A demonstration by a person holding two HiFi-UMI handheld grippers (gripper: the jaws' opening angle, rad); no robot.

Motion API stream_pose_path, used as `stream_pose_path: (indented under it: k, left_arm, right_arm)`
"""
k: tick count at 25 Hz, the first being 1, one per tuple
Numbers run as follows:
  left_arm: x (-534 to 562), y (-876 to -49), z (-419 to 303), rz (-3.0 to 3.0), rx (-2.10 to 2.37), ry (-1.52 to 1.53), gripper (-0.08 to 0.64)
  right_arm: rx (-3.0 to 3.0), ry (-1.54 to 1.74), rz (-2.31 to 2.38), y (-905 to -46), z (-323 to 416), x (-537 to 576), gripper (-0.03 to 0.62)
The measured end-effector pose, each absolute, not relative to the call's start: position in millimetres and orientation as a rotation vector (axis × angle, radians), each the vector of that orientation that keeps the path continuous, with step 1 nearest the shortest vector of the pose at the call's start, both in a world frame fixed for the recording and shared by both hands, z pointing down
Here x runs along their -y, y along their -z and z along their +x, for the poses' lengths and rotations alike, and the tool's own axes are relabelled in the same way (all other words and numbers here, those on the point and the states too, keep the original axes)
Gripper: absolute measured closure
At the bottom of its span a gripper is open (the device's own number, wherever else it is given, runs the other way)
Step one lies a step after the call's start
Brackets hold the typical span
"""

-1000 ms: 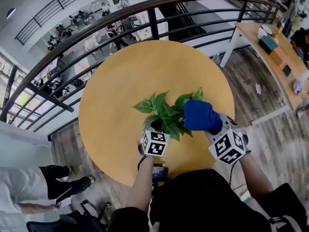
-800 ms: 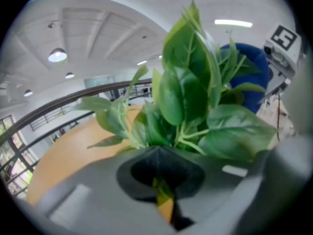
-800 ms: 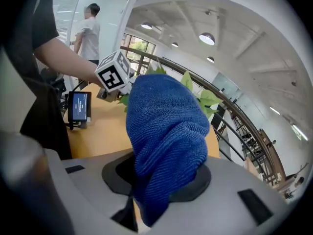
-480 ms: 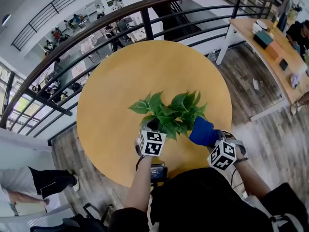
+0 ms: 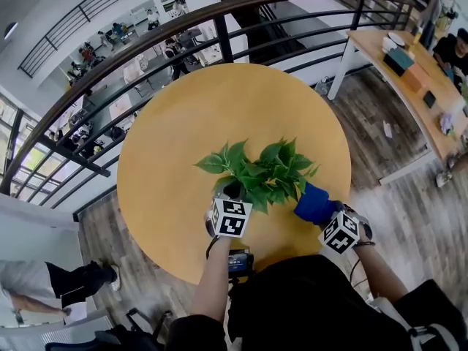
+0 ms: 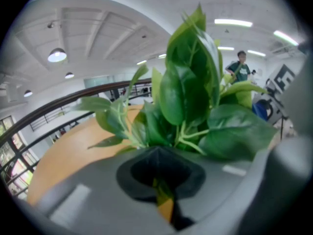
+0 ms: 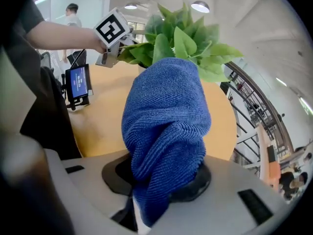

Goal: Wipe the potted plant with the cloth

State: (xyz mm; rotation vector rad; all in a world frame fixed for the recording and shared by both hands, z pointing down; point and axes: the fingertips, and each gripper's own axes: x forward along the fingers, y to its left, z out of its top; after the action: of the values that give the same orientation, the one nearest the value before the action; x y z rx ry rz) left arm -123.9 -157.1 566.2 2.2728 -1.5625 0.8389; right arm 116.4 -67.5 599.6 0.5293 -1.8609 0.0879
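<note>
Gripping the blue cloth (image 7: 166, 131), my right gripper (image 7: 142, 214) has its jaws clamped on the bunched lower end, and the rest of the fabric stands up in a thick roll just ahead of them. From the head view that roll sits at the right edge of the potted plant (image 5: 267, 174), against the outer leaves on that side. My left gripper (image 6: 164, 212) has its jaws drawn almost together, leaving only a thin slit with a sliver of green and orange in it; I cannot tell whether anything is pinched there. Its tip is at the near left of the plant, by the dark pot rim, and the broad leaves rise right in front of its camera. The plant stands a little toward my side of the round yellow table (image 5: 183, 123), upright, with leaves spreading left and right. Beyond the table a dark curved railing (image 5: 146, 42) runs across, with a lower floor below it. Off to the far right is a long wooden desk (image 5: 409, 72) with several items on top.
</note>
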Motion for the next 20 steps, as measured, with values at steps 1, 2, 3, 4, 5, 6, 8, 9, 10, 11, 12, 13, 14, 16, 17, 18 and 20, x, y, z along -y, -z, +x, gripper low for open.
stream_pose_path:
  k: [1, 2, 3, 4, 5, 6, 8, 9, 10, 11, 12, 13, 14, 16, 17, 18, 20]
  left_arm:
    - [157.2, -566.4, -123.6, 2.272, 1.563, -0.839, 0.56]
    - [157.3, -566.4, -123.4, 2.272, 1.563, -0.839, 0.56]
    - [157.3, -566.2, -123.2, 2.271, 1.564, -0.84, 0.56]
    - [157.2, -565.9, -122.9, 2.271, 1.565, -0.841, 0.56]
    - [157.1, -565.6, -122.6, 2.272, 1.565, -0.841, 0.56]
    - [157.3, -565.5, -122.4, 2.272, 1.564, -0.841, 0.56]
    - [157.7, -565.7, -122.3, 2.273, 1.563, -0.842, 0.56]
    - [157.8, -565.7, -122.3, 2.272, 1.564, -0.842, 0.56]
    - [157.6, -565.9, -122.4, 2.27, 1.565, -0.841, 0.56]
    - [157.3, -566.0, -123.1, 2.269, 1.565, -0.84, 0.56]
    - [156.9, -566.1, -124.0, 2.268, 1.564, -0.839, 0.56]
    - [156.8, -566.0, -124.6, 2.269, 1.562, -0.841, 0.56]
    - [156.8, -565.8, -124.7, 2.27, 1.561, -0.843, 0.56]
    - [157.4, -565.3, -124.6, 2.272, 1.561, -0.846, 0.56]
    - [157.7, -565.2, -124.5, 2.272, 1.562, -0.846, 0.56]
    - [157.9, -565.2, -124.4, 2.273, 1.562, -0.846, 0.56]
    - [157.9, -565.4, -124.2, 2.272, 1.562, -0.847, 0.56]
  right_arm:
    - [1.872, -0.125, 0.555, -600.0, 119.5, 69.2, 0.457]
    - [1.879, -0.159, 0.575, -600.7, 122.5, 70.4, 0.457]
    - [1.88, -0.183, 0.586, -601.8, 125.3, 70.8, 0.457]
    - [1.876, -0.194, 0.59, -603.4, 128.0, 70.5, 0.457]
    - [1.869, -0.199, 0.592, -605.1, 130.3, 70.1, 0.457]
    - [1.864, -0.205, 0.598, -606.7, 132.5, 70.1, 0.457]
    - [1.873, -0.238, 0.639, -609.0, 136.7, 73.0, 0.457]
    - [1.889, -0.278, 0.678, -609.1, 139.1, 75.4, 0.457]
    - [1.911, -0.337, 0.726, -608.4, 142.1, 77.8, 0.457]
    - [1.932, -0.408, 0.777, -607.5, 145.6, 80.0, 0.457]
    - [1.948, -0.475, 0.824, -606.5, 149.7, 82.1, 0.457]
    - [1.957, -0.524, 0.862, -605.3, 154.3, 83.9, 0.457]
    - [1.961, -0.549, 0.89, -603.6, 159.1, 85.5, 0.457]
    - [1.972, -0.552, 0.924, -596.7, 165.1, 88.7, 0.457]
    - [1.992, -0.54, 0.934, -590.4, 164.6, 90.9, 0.457]
    - [2.027, -0.522, 0.942, -581.2, 161.3, 93.4, 0.457]
    - [2.155, -0.47, 0.947, -552.6, 145.8, 98.0, 0.457]
